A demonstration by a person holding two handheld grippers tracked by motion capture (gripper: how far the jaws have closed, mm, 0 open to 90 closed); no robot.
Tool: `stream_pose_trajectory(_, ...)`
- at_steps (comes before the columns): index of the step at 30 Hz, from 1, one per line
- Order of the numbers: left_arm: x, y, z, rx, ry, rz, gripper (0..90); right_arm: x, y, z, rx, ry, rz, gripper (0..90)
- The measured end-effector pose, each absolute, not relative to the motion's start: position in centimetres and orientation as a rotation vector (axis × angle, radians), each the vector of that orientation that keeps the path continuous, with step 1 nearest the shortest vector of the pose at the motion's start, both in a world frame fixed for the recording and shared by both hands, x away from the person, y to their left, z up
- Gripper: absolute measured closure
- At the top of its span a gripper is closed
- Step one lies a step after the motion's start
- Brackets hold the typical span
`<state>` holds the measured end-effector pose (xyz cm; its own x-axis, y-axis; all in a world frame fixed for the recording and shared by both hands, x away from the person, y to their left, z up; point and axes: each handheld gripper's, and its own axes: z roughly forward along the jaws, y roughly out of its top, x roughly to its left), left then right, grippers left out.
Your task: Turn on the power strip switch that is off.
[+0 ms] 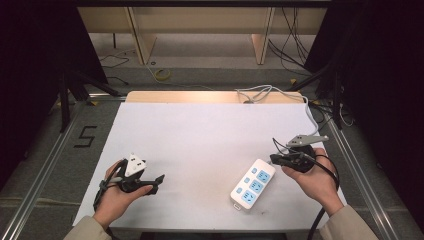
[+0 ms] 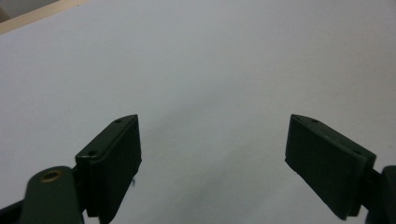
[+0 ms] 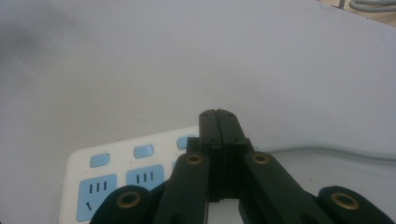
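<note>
Right claw (image 1: 276, 159) is clenched on nothing, hovering just at 2 o'clock of the power strip (image 1: 253, 184) on the white surface (image 1: 200, 135). Left claw (image 1: 156, 183) waits released. Next, I think, it presses a blue switch.

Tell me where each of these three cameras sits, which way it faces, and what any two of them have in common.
High view: above the person's side, facing forward and down on the table; both hands, left gripper, right gripper.
Left gripper view: rides the left gripper, facing bare table; its fingers stand apart.
Right gripper view: rides the right gripper, fingers together, over the power strip.
Shared: high and right gripper views both show the power strip.
</note>
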<state>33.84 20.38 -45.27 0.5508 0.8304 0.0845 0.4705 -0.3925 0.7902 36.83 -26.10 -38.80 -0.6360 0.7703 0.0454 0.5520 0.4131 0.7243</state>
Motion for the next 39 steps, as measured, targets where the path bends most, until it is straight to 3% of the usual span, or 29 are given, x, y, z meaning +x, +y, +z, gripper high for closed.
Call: stream_pose_trajectory(39, 33.9, 20.3, -45.3, 2.047, 1.042, 0.620, 18.0, 38.0, -24.8, -39.3, 1.155, 2.446, 0.986, 90.0)
